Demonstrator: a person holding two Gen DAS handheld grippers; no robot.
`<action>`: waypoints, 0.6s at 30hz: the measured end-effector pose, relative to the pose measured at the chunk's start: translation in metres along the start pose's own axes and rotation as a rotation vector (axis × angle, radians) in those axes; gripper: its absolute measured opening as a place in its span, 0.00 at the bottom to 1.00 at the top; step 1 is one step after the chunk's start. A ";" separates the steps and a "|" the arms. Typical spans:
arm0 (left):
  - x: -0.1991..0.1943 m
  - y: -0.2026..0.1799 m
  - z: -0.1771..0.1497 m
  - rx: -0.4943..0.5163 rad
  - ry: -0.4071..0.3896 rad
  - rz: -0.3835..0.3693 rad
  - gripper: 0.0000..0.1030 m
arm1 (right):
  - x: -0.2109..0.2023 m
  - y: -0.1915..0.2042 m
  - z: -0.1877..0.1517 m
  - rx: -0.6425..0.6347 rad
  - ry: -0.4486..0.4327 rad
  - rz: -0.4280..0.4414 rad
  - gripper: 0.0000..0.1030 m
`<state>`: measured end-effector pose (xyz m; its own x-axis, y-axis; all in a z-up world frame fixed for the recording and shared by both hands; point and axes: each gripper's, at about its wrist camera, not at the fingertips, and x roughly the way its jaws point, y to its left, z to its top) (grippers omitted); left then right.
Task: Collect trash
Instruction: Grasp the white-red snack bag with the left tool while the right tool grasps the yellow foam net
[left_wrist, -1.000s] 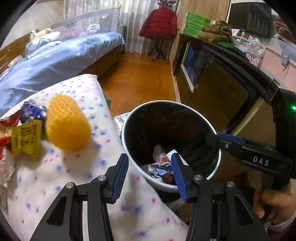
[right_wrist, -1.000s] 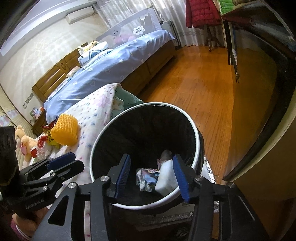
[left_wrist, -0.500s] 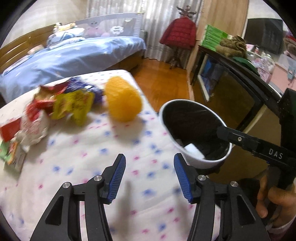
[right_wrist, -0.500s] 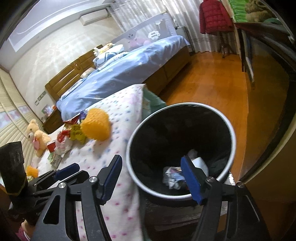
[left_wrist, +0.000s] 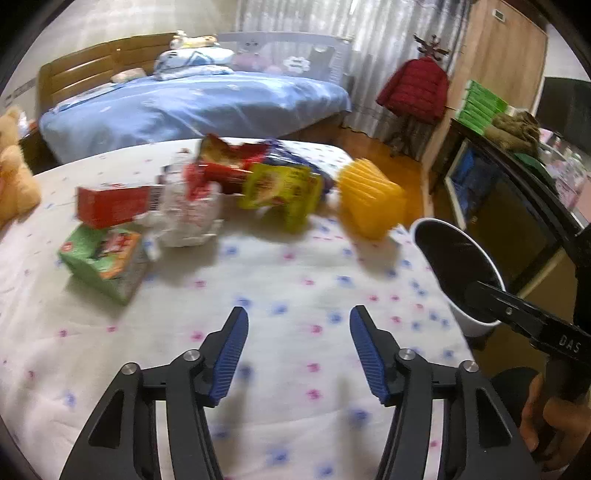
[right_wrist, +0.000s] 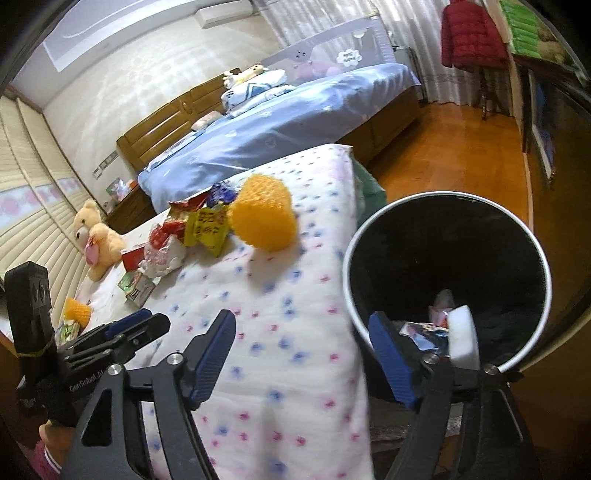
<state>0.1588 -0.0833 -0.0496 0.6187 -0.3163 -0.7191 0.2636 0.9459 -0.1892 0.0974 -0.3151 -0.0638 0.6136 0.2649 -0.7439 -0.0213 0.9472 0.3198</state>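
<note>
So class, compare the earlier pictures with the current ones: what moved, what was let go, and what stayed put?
Both tools swung away from the trash bin toward the litter on the dotted bedspread. The left tool and right tool hold nothing, and their jaws are opening. Nothing was picked up. The yellow mesh roll, snack wrappers and cartons lie where they were; earlier scraps remain in the bin.

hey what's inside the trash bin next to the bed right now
Inside the trash bin, lined in black, the right wrist view shows a white block and crumpled printed wrappers at the bottom. The right gripper's finger covers part of the pile, so anything beneath stays hidden.
</note>
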 end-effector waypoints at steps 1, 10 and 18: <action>-0.001 0.004 0.001 -0.006 -0.004 0.010 0.59 | 0.002 0.003 0.000 -0.006 0.001 0.001 0.75; -0.010 0.039 0.005 -0.060 -0.028 0.080 0.61 | 0.022 0.028 0.004 -0.054 0.017 0.003 0.76; 0.002 0.052 0.022 -0.056 -0.036 0.103 0.62 | 0.038 0.041 0.017 -0.087 0.006 -0.011 0.76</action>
<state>0.1900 -0.0367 -0.0458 0.6667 -0.2191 -0.7124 0.1566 0.9757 -0.1535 0.1331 -0.2690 -0.0685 0.6093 0.2549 -0.7509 -0.0834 0.9623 0.2590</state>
